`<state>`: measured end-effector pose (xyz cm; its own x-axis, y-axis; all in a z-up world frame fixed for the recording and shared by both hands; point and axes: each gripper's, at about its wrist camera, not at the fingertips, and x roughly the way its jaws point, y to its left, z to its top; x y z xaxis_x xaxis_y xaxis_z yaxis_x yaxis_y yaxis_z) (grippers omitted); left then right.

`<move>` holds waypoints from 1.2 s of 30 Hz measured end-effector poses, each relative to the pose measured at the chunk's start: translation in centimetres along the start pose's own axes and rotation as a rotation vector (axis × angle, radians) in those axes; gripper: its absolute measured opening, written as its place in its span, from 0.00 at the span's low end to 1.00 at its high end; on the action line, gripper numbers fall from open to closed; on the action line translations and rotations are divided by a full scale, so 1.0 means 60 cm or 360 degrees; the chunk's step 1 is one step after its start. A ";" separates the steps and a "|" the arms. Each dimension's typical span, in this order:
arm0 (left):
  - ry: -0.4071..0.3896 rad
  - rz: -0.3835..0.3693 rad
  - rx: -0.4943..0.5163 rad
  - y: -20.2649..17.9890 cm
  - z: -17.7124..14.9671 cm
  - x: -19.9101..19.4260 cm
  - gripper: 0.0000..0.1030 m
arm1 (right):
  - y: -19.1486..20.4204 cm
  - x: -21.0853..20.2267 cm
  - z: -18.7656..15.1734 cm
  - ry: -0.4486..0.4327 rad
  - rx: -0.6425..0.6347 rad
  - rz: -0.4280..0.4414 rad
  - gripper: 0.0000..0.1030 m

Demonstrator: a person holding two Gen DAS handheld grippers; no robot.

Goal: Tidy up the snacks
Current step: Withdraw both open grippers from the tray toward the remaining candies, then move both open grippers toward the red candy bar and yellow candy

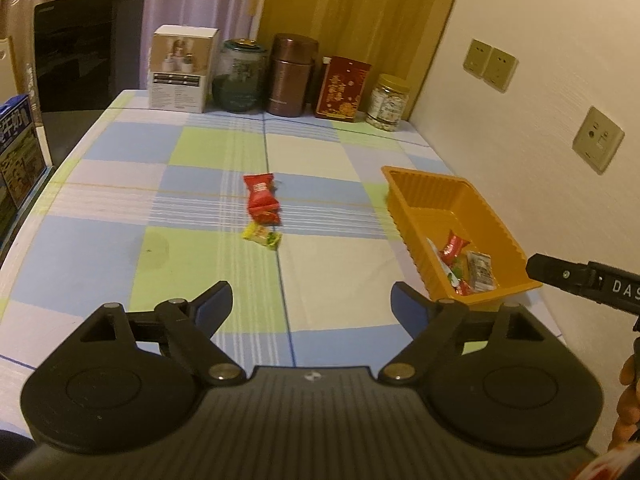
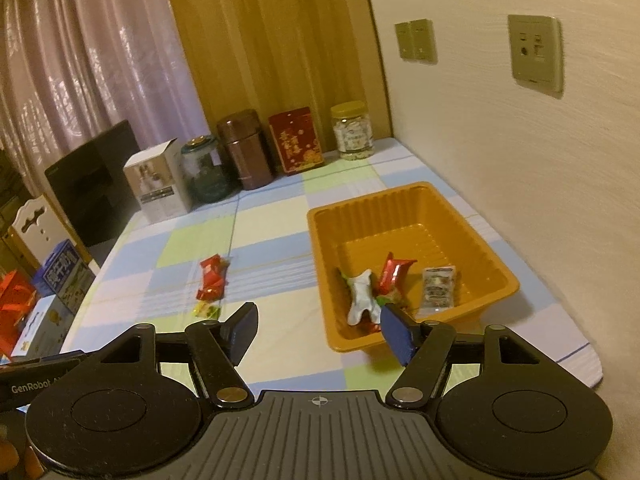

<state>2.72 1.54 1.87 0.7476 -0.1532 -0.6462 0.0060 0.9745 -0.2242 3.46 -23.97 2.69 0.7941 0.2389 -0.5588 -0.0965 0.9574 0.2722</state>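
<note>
Both tongs, left tongs (image 1: 312, 304) and right tongs (image 2: 316, 330), are spread and empty. Two snacks, red packet (image 1: 261, 199) and yellow candy (image 1: 262, 236), are left on the table (image 1: 100, 208); next, one must be pinched for the orange tray (image 1: 460, 192).

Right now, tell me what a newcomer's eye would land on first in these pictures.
The orange tray near the wall, several wrapped snacks piled at its near end. Next, two snacks loose on the checked tablecloth: a red packet with a small yellow one just in front. A row of tins and jars lines the far edge.
</note>
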 end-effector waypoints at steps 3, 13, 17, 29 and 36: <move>0.0005 0.0031 -0.0026 0.017 0.000 0.005 0.82 | 0.009 0.011 -0.001 0.0012 -0.0019 0.0011 0.67; 0.0024 0.0088 -0.0028 0.061 0.009 0.045 0.82 | 0.046 0.069 0.001 0.0072 -0.0099 0.0089 0.67; 0.0041 0.0122 -0.0004 0.083 0.017 0.071 0.82 | 0.068 0.105 0.000 0.0105 -0.0179 0.0152 0.67; 0.0079 0.0201 0.0054 0.168 0.055 0.164 0.82 | 0.125 0.265 -0.011 0.0223 -0.0371 0.0282 0.63; 0.0064 0.0236 0.0108 0.202 0.062 0.215 0.82 | 0.155 0.363 -0.012 0.0260 -0.0524 0.0427 0.49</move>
<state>14.90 12.01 -6.49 0.7166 -0.0119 -0.6974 -0.0567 0.9956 -0.0752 19.44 -9.74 -7.49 0.6122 0.4829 -0.6261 -0.4926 0.8523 0.1758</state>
